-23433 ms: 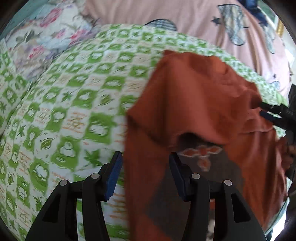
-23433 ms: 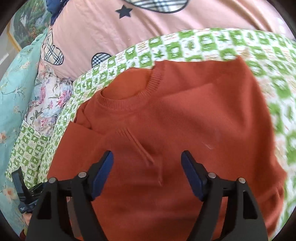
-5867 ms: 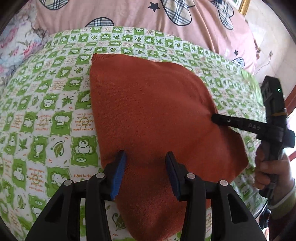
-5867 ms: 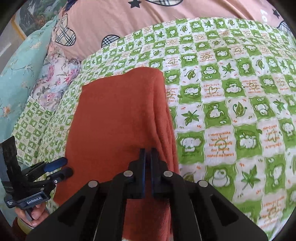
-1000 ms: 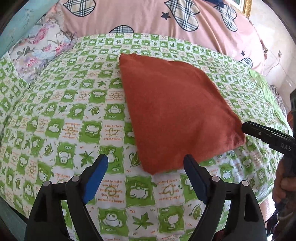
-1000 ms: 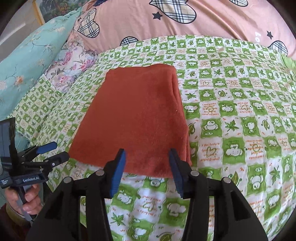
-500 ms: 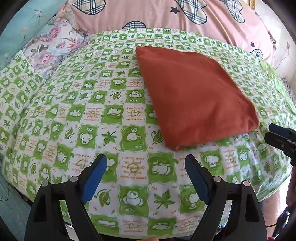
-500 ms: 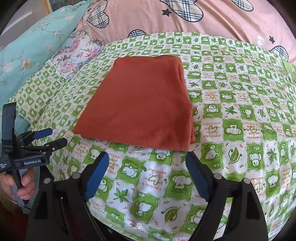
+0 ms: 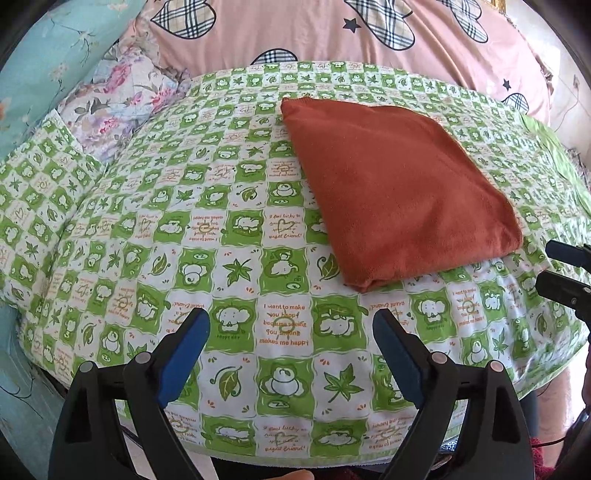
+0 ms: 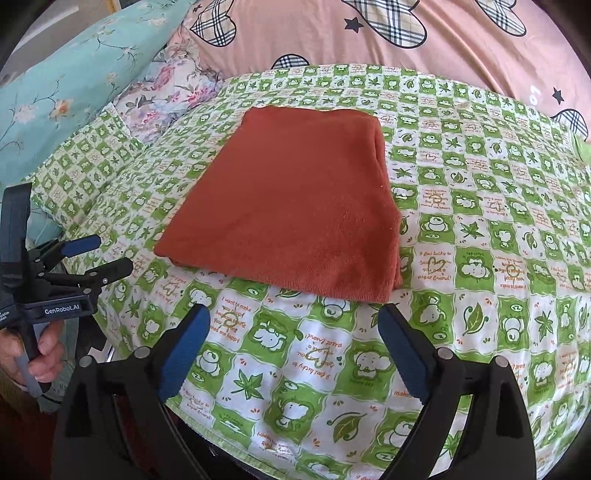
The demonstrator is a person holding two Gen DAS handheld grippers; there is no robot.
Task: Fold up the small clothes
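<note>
A rust-orange sweater (image 9: 399, 188) lies folded into a flat rectangle on the green-and-white checked bedspread (image 9: 229, 236); it also shows in the right wrist view (image 10: 295, 203). My left gripper (image 9: 291, 325) is open and empty, held back over the bed's near edge, apart from the sweater. It also shows at the left of the right wrist view (image 10: 107, 254). My right gripper (image 10: 295, 321) is open and empty, just short of the sweater's near edge. Its fingers show at the right edge of the left wrist view (image 9: 565, 266).
A pink pillow with plaid hearts (image 10: 406, 33) lies along the back. A teal floral pillow (image 10: 66, 74) and a floral cushion (image 10: 166, 88) sit at the left. The bedspread's near edge (image 10: 295, 458) drops off below my grippers.
Both grippers have pulled back from the folded sweater toward the bed's near edge. The sweater stays flat where it lay.
</note>
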